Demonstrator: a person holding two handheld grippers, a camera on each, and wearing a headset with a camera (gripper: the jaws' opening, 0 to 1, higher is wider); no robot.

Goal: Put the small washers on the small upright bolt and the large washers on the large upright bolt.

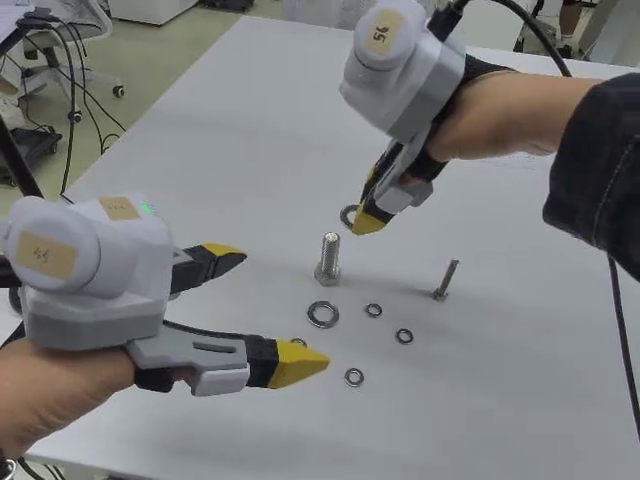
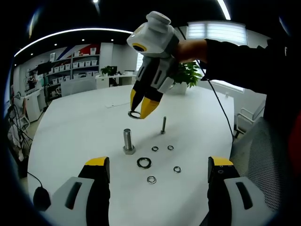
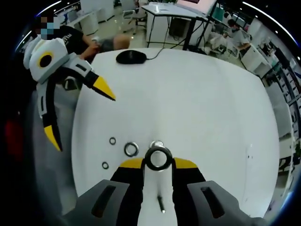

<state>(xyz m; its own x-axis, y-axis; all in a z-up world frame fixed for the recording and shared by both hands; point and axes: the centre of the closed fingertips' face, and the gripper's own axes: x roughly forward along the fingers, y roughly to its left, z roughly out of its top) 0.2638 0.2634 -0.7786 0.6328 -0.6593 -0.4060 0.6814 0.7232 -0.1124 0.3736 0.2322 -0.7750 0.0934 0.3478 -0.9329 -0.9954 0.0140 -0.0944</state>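
Writing: right gripper (image 1: 362, 222) label (image 1: 380, 35) reads "56"; left gripper (image 1: 281, 310) label (image 1: 45, 256) is illegible.
Right fingers (image 1: 372, 222): pinching a large washer (image 1: 349, 215) above the large bolt (image 1: 329, 260), not touching it.
Left fingers (image 1: 295, 362): spread, empty, near the counter's (image 1: 250, 120) front edge.
Small bolt (image 1: 445, 280): upright beside the large one.
Loose: second large washer (image 1: 322, 314) and three small washers (image 1: 373, 310), before the bolts.
Hidden: another washer (image 1: 298, 342), half behind a left finger.

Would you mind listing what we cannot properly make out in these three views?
1. Head view: one small washer lies mostly hidden behind the lower jaw of the left hand-held gripper.
2. Right gripper view: the large bolt is almost covered by the large washer gripped in the right hand-held gripper.
3. Left gripper view: the loose washers are too small for their bores to be compared.
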